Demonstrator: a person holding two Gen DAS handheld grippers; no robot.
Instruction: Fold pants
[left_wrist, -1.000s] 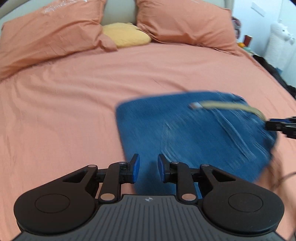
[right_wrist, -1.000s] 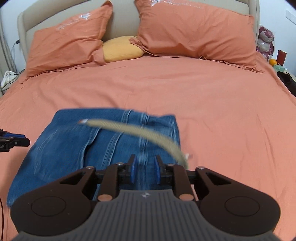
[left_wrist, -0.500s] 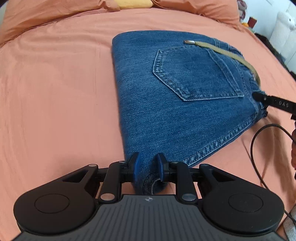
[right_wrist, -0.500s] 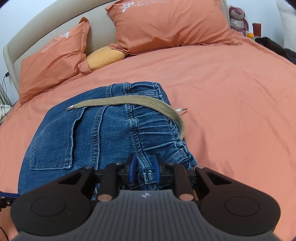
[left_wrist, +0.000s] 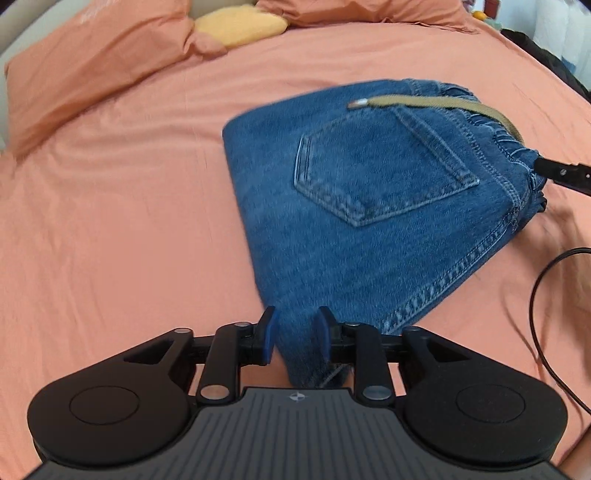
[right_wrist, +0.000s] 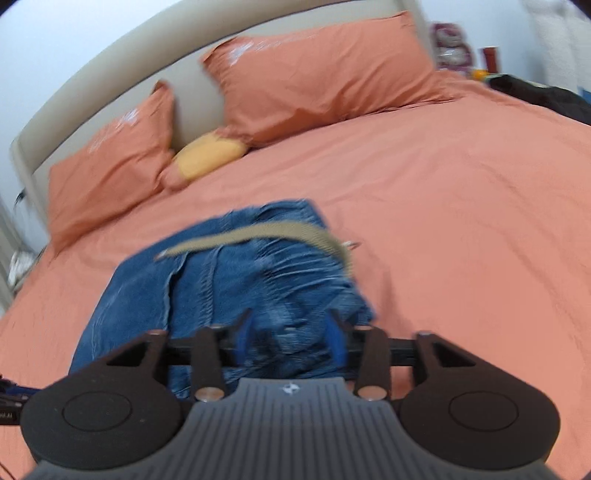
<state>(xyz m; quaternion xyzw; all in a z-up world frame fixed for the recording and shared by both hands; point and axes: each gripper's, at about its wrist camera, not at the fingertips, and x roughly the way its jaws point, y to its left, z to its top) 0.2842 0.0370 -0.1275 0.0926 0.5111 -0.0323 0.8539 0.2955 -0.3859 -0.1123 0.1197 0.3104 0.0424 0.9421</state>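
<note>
Looking down at the bed (left_wrist: 110, 221), we see the pants (left_wrist: 369, 206) lying folded on the orange sheet, pocket side up. A tan belt (left_wrist: 443, 105) runs across the waistband at the far end.

Our left gripper (left_wrist: 293, 334) sits at the near corner of the pants. Its jaws have just been opening. The corner of the denim lies between them. We see a gap at the left pad, so the cloth is let go there.

Our right gripper (right_wrist: 291, 334) is at the waistband end. Its jaws have just been opening too, and they stand wide apart. The bunched waistband lies between them, but the pads do not press on it. This view is blurry.

From the left camera we see the tip of the right gripper just beside the waistband, with a black cable (left_wrist: 543, 295) curling over the sheet near it.

Two orange pillows (right_wrist: 321, 70) and a small yellow pillow (right_wrist: 210, 155) lean on the headboard, well apart from the pants.
</note>
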